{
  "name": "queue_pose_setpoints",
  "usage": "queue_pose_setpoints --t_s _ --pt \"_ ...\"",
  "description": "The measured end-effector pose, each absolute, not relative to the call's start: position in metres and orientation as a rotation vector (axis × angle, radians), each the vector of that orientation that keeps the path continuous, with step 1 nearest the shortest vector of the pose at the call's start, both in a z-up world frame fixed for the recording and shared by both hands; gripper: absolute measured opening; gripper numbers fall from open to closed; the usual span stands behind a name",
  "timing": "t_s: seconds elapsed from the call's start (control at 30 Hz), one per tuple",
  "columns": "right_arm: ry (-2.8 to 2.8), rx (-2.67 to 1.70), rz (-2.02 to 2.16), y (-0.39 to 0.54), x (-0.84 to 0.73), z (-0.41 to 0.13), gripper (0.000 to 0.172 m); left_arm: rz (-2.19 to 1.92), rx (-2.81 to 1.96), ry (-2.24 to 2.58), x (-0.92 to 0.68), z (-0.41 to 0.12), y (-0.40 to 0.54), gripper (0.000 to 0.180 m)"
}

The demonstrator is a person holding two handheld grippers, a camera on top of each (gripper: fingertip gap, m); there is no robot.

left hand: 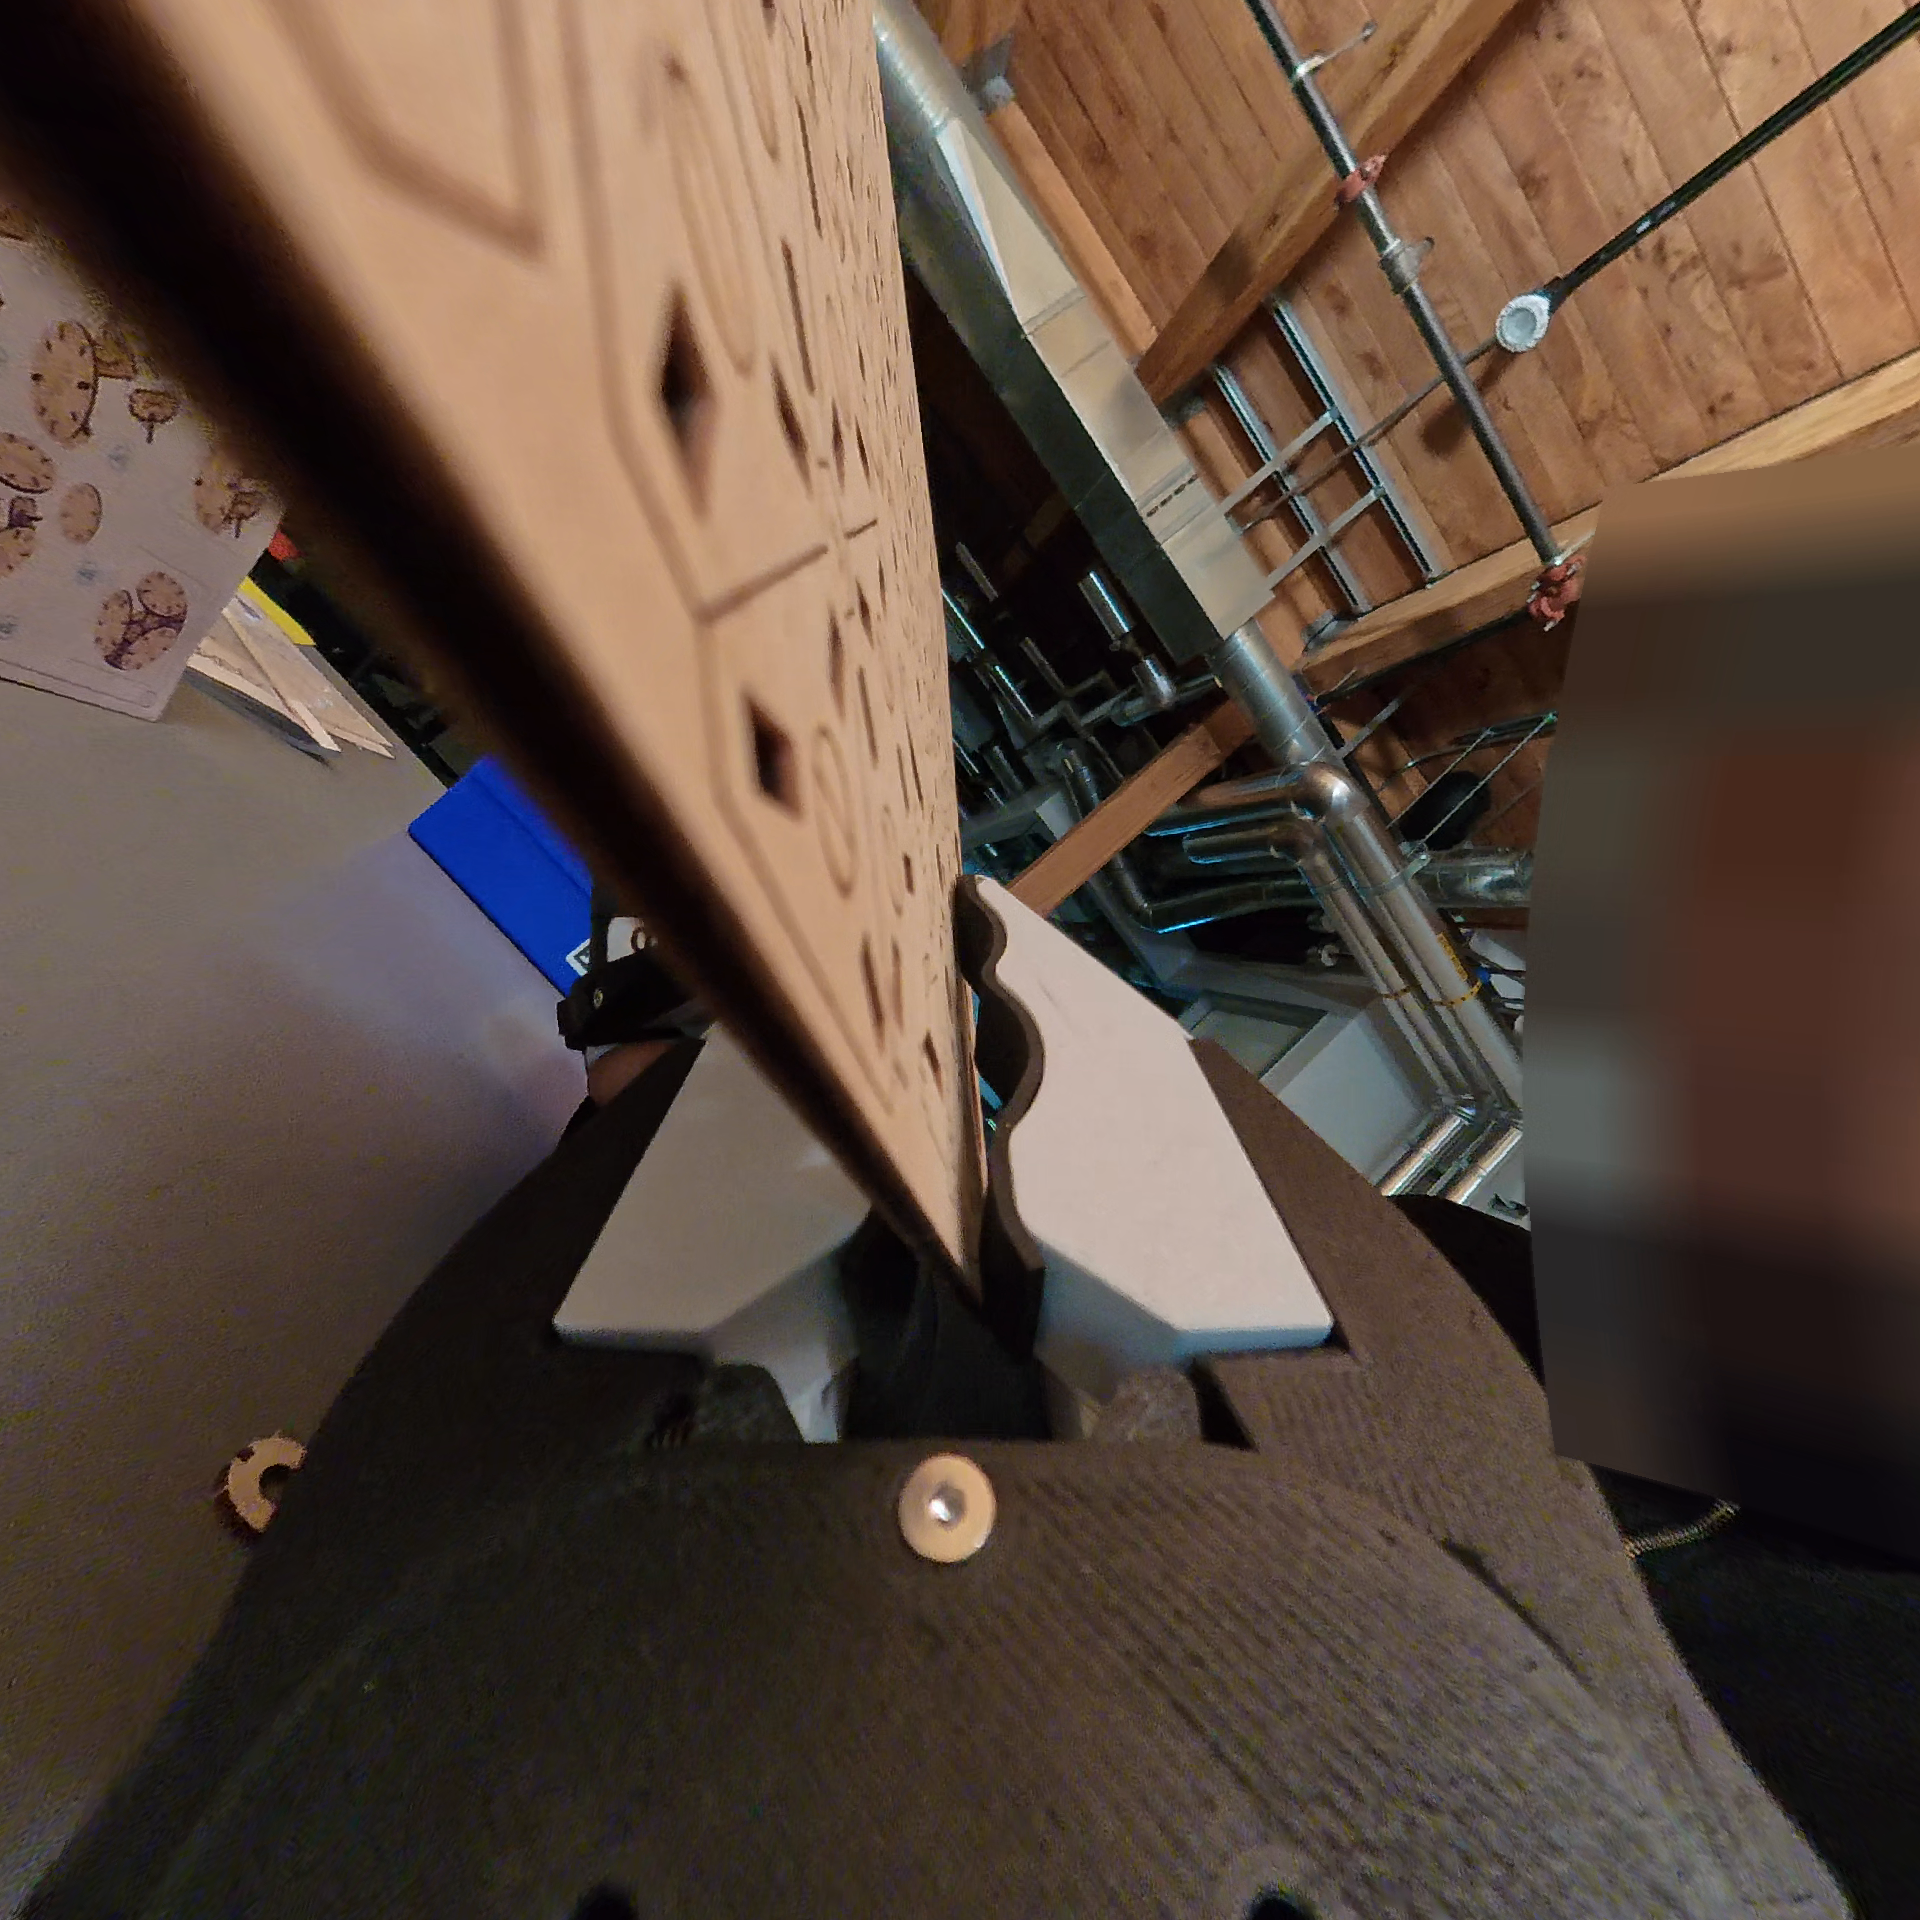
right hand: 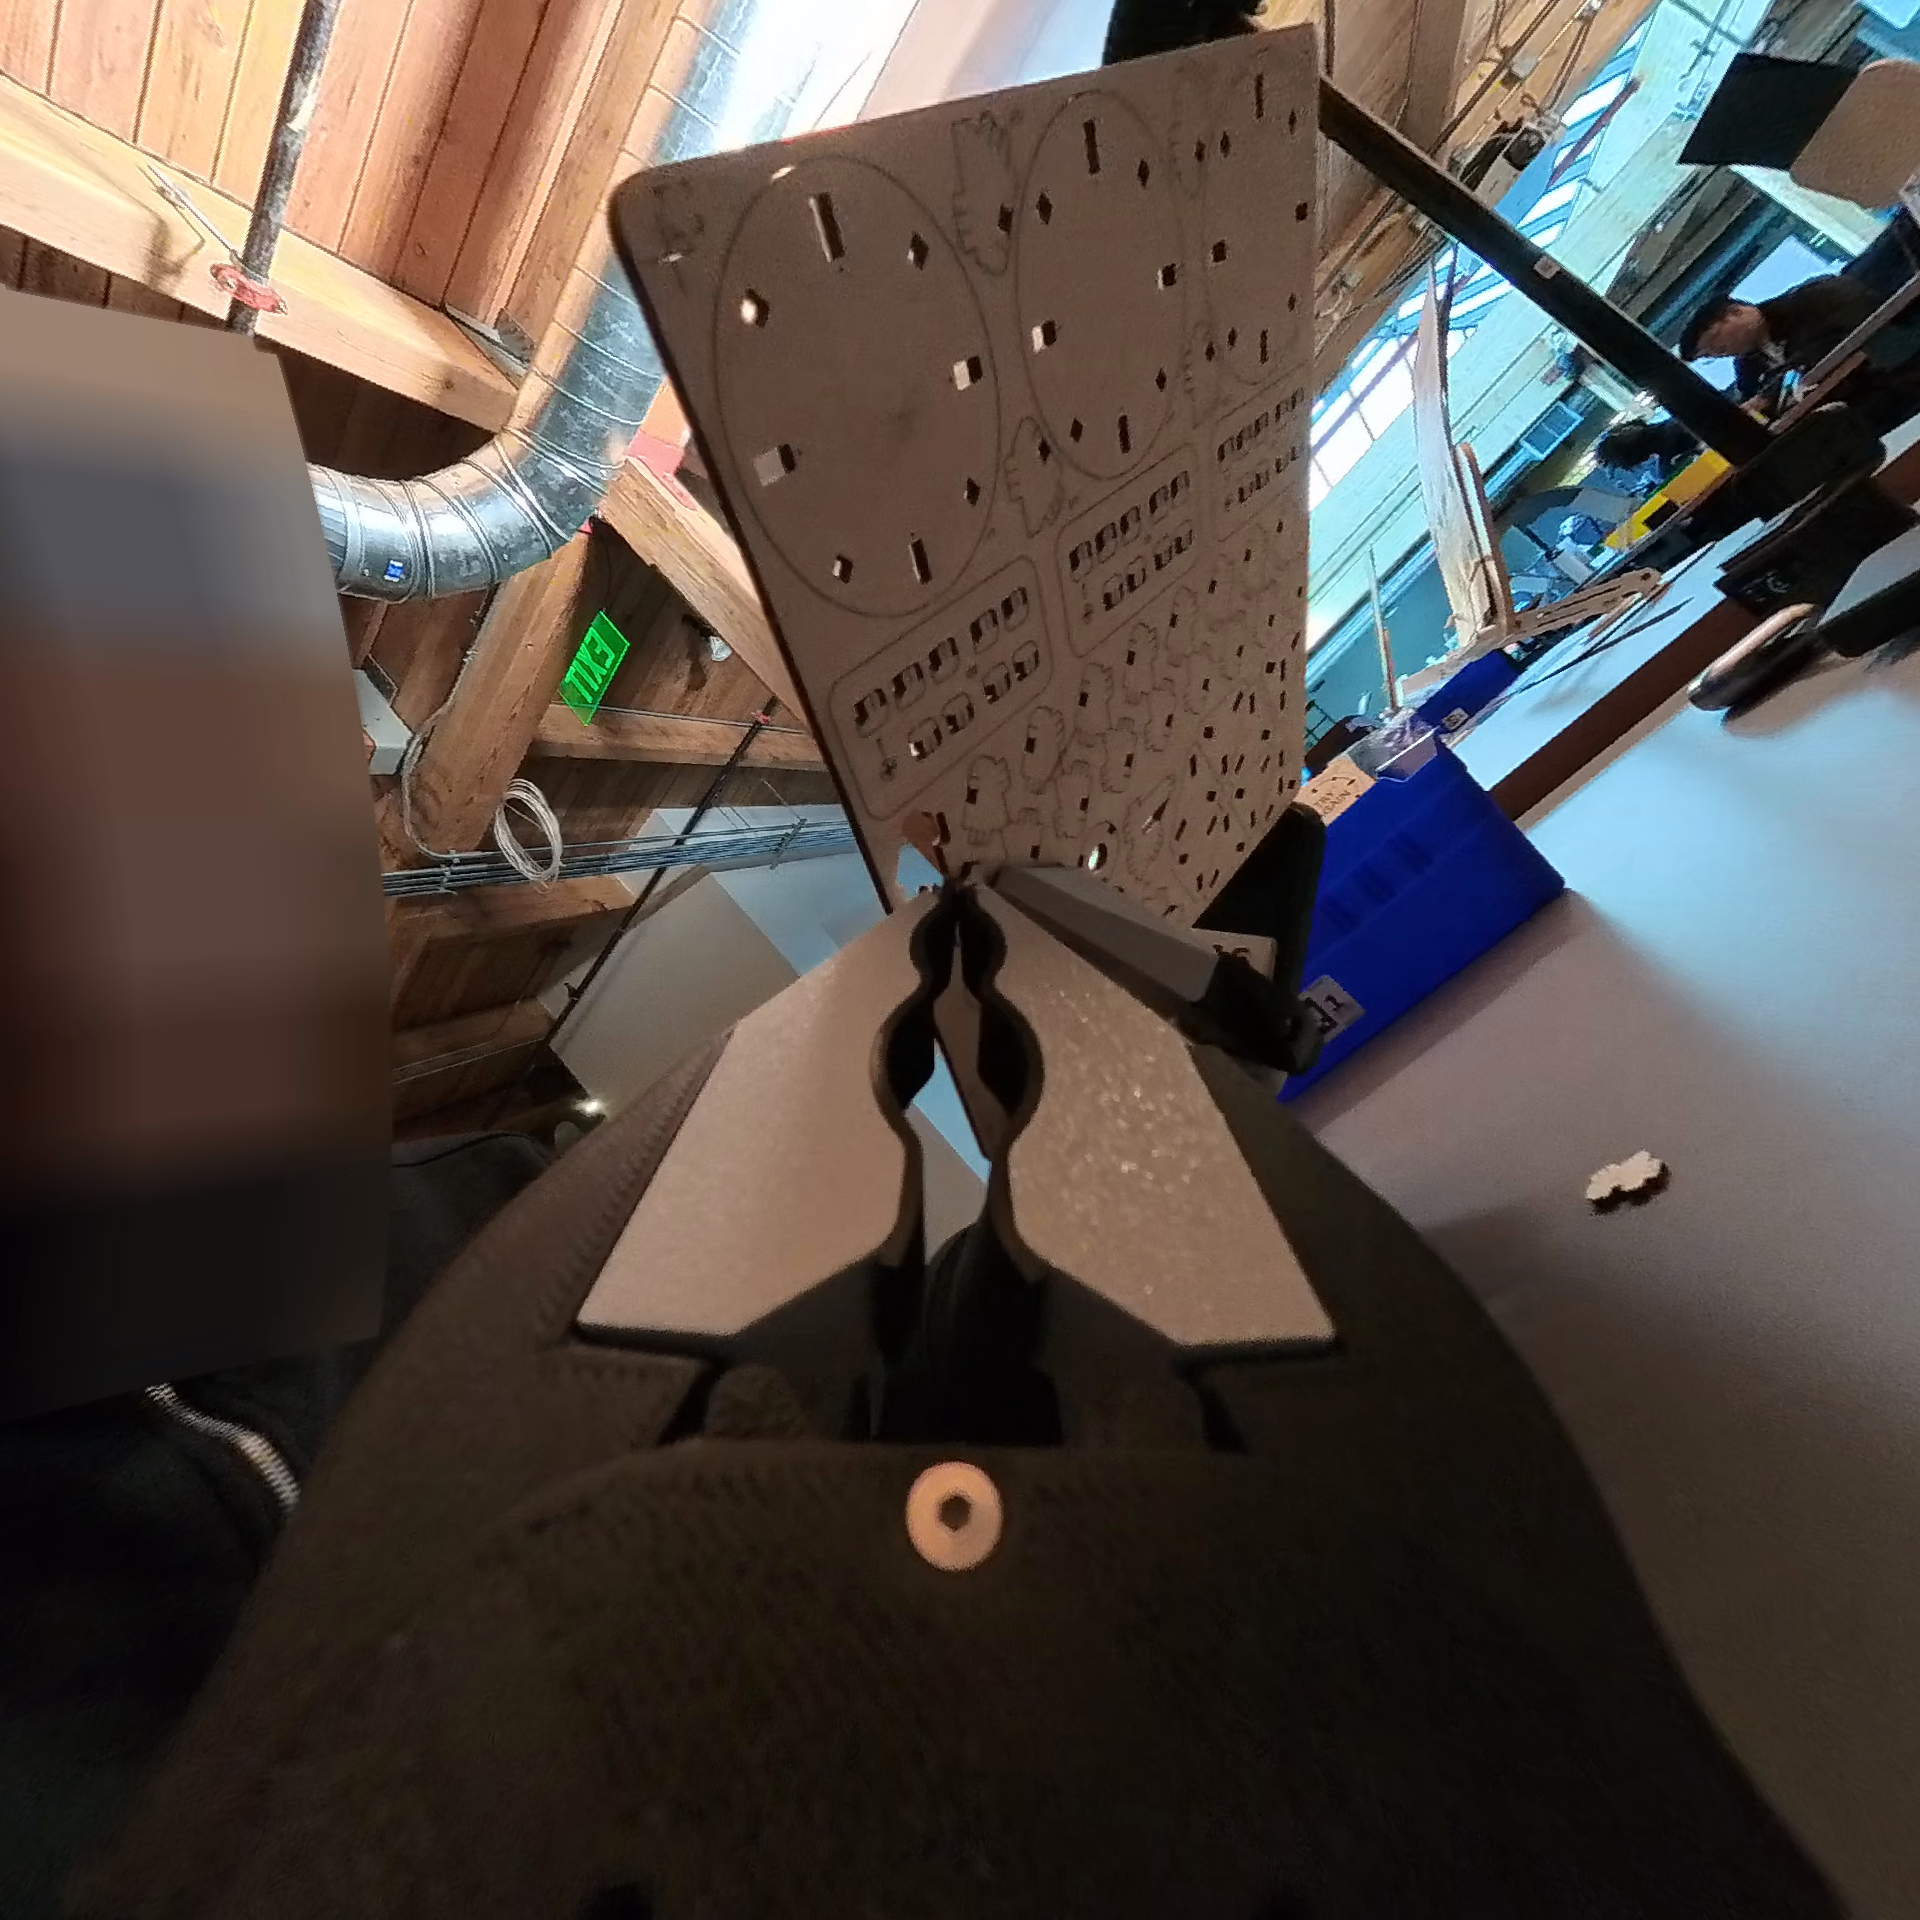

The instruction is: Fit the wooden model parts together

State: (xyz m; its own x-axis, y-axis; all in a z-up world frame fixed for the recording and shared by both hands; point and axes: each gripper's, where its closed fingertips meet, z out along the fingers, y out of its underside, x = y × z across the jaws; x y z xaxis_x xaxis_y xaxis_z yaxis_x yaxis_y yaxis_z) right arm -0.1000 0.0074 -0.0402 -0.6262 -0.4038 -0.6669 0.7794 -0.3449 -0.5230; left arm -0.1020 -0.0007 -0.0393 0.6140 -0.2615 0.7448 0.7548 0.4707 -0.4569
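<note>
A: Start close in. What do the left gripper (left hand: 961,1039) fingers have?

B: They are clenched on the bottom edge of a thin wooden sheet (left hand: 644,540), laser-cut with circles, diamonds and slots. The sheet stands almost edge-on to that camera, so it hides the left finger's tip; only the right finger (left hand: 1039,997) shows, lying along its face.

A: And the right gripper (right hand: 951,894)?

B: Its fingers are closed tip to tip at the lower left corner of the same wooden sheet (right hand: 987,436), where a small tab (right hand: 920,831) sticks out. Whether the tips actually pinch that tab is too small to tell. The left gripper (right hand: 1195,956) shows there too, clamped on the sheet's bottom edge.

A: What lies underneath?

B: A pale grey bench (right hand: 1714,1039). A small cut-out wooden piece (right hand: 1626,1184) lies on it to the right, and a toothed wooden ring (left hand: 255,1481) sits half hidden behind the left gripper's body.

A: Farther off?

B: A blue bin (right hand: 1423,894) with a label too blurred to read, and a printed page of clock pictures (left hand: 94,499), cut off at the frame. Above are wooden ceiling boards (left hand: 1558,208), silver ducts (right hand: 488,520) and a green lit sign (right hand: 592,665). Blurred patches cover both outer edges.
</note>
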Motion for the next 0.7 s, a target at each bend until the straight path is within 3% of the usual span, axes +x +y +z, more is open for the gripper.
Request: queue_pose_setpoints --t_s 0.37,0.43,0.6,0.7 --pt "1.204 0.626 -1.974 0.005 -0.105 -0.051 0.0 -0.687 -0.846 -0.642 -0.102 -0.036 -0.002 0.002" --pt "1.174 0.678 -2.016 0.011 -0.115 -0.052 0.0 -0.603 -0.874 -0.67 -0.107 -0.038 -0.004 0.0" --pt "1.199 0.723 -2.063 0.014 -0.122 -0.053 0.019 -0.363 -1.012 -0.734 -0.117 -0.049 -0.007 0.0" --pt "1.345 0.712 -2.043 0.002 -0.114 -0.06 0.014 -0.269 -1.115 -0.763 -0.118 -0.059 0.001 0.0"
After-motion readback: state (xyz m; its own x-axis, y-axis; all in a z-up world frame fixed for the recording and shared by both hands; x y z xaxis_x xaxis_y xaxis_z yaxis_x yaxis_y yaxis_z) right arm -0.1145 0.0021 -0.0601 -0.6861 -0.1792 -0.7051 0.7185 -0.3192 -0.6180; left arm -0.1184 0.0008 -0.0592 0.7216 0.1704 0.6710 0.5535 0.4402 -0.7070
